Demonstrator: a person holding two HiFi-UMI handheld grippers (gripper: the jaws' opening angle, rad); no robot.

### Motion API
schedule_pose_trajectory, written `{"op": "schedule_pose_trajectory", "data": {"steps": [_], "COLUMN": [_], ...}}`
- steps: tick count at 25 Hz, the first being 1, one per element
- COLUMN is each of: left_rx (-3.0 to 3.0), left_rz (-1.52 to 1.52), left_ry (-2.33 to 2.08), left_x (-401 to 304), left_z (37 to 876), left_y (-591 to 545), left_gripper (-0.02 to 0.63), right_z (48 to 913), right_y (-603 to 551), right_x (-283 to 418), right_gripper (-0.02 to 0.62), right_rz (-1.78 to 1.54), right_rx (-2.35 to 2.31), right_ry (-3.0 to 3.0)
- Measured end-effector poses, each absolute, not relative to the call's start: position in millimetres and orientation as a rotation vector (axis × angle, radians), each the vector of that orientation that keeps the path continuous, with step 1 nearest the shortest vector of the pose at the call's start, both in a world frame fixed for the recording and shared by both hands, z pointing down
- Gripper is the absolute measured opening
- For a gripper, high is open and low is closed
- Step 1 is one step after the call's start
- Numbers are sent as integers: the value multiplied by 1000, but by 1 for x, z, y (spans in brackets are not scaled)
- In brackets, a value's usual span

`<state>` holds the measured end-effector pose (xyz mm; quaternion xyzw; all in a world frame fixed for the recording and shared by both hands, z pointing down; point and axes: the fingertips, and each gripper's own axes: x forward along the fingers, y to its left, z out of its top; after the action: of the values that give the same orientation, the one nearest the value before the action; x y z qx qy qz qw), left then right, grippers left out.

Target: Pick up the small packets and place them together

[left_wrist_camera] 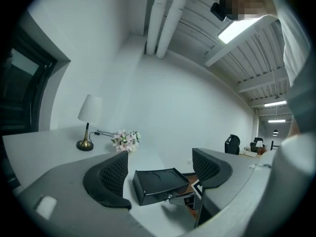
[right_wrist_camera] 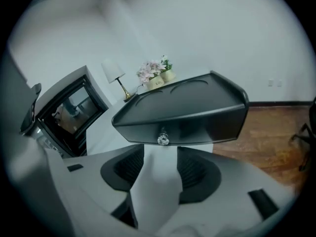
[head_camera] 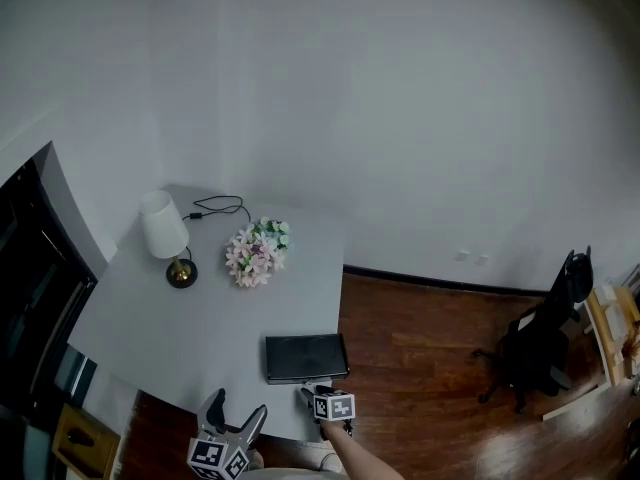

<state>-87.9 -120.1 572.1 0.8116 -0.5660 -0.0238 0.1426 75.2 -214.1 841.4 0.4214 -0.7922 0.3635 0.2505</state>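
Observation:
A small white packet [right_wrist_camera: 155,191] stands between the jaws of my right gripper [right_wrist_camera: 160,169], and both pads press on it. Just ahead of it is a black drawer box [right_wrist_camera: 182,110] with a crystal knob [right_wrist_camera: 162,140]. In the head view the right gripper [head_camera: 310,396] is at the front of that box [head_camera: 306,357], by the near edge of the white table [head_camera: 200,318]. My left gripper [head_camera: 235,413] hovers at the table's near edge, left of the box. Its jaws [left_wrist_camera: 160,169] stand open and hold nothing, and the box [left_wrist_camera: 158,184] shows between them. No other packets are in view.
A white lamp [head_camera: 165,233] with a brass base and a pot of pink and white flowers [head_camera: 257,251] stand at the back of the table. A black cable [head_camera: 222,206] lies behind them. A black office chair [head_camera: 545,338] stands on the wooden floor to the right.

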Motion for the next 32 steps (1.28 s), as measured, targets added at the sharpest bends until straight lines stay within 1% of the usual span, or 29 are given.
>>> {"op": "schedule_pose_trajectory", "data": {"steps": [1, 2, 3, 5, 6, 7, 8, 10, 11, 26, 32], "left_rx": [2330, 2320, 2311, 2298, 2294, 2292, 2291, 2292, 2293, 2340, 2368], "left_rz": [-69, -65, -57, -42, -37, -35, -34, -28, -25, -17, -8], "left_ry": [-1631, -1632, -1635, -1636, -1633, -1628, -1623, -1612, -1606, -1508, -1469], "left_x": [-88, -89, -91, -94, -95, -95, -95, -95, -95, -81, -73], "left_z": [573, 575, 576, 580, 582, 582, 583, 585, 586, 597, 602], "left_y": [-118, -116, -115, -114, -114, -114, -114, -114, -114, -121, -126], "left_gripper": [390, 390, 390, 390, 375, 374, 374, 374, 374, 374, 374], "right_z": [845, 848, 849, 850, 849, 848, 848, 848, 847, 848, 852], "right_y": [-216, -218, -221, -228, -231, -232, -233, -232, -231, -138, -116], "right_x": [77, 77, 76, 75, 75, 75, 74, 71, 69, 71, 72], "right_gripper": [203, 187, 137, 137, 137, 135, 121, 118, 63, 61, 61], "right_rz": [1009, 1021, 1032, 1062, 1075, 1082, 1083, 1066, 1053, 946, 976], "right_rx": [1152, 1155, 1158, 1176, 1187, 1194, 1193, 1171, 1161, 1022, 999], "right_ry": [-2136, -2123, -2118, -2118, -2118, -2115, -2114, -2125, -2130, -2140, -2109]}}
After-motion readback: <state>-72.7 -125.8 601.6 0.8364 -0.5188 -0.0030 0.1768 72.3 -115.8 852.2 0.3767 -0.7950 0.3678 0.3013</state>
